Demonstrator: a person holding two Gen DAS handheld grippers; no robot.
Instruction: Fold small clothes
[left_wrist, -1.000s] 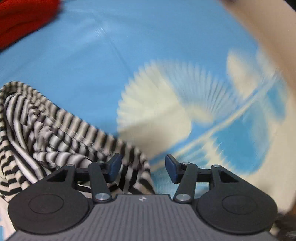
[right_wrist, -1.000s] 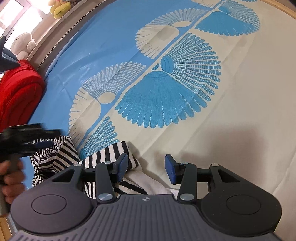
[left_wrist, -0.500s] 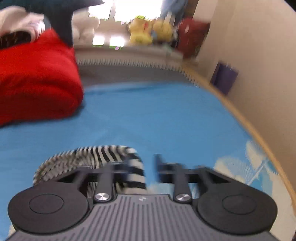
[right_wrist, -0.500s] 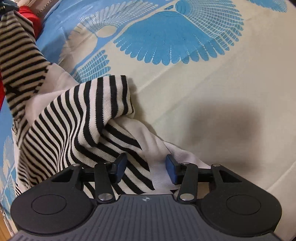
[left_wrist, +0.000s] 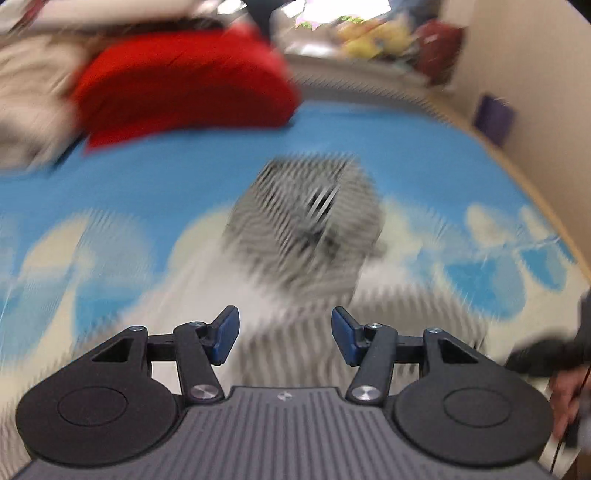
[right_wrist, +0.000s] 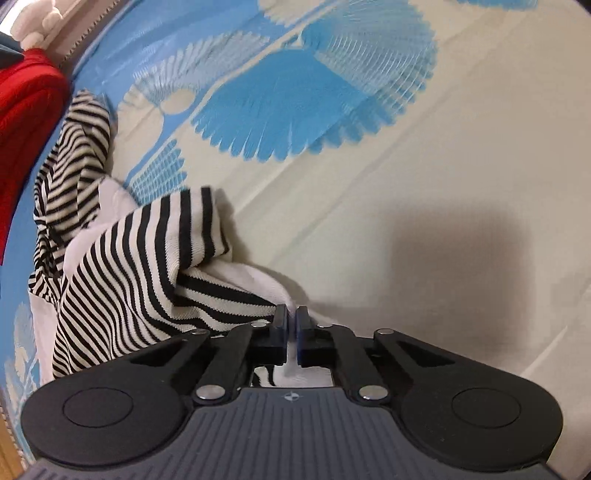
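A black-and-white striped garment (right_wrist: 140, 258) lies crumpled on the blue and cream patterned bedsheet (right_wrist: 406, 184). My right gripper (right_wrist: 291, 325) is shut on the garment's white edge near its lower corner. In the left wrist view the garment (left_wrist: 306, 225) is a blurred striped heap ahead of my left gripper (left_wrist: 284, 336), which is open, empty and apart from the cloth. The other hand and its gripper (left_wrist: 554, 354) show at the right edge of that view.
A red folded blanket (left_wrist: 184, 81) lies at the far end of the bed, also at the left edge in the right wrist view (right_wrist: 22, 122). Plush toys (left_wrist: 373, 33) sit on the ledge behind. A beige wall (left_wrist: 535, 74) runs along the right side.
My right gripper has shut on the garment's edge. My left gripper has opened and pulled back from the striped cloth, which dropped onto the sheet.
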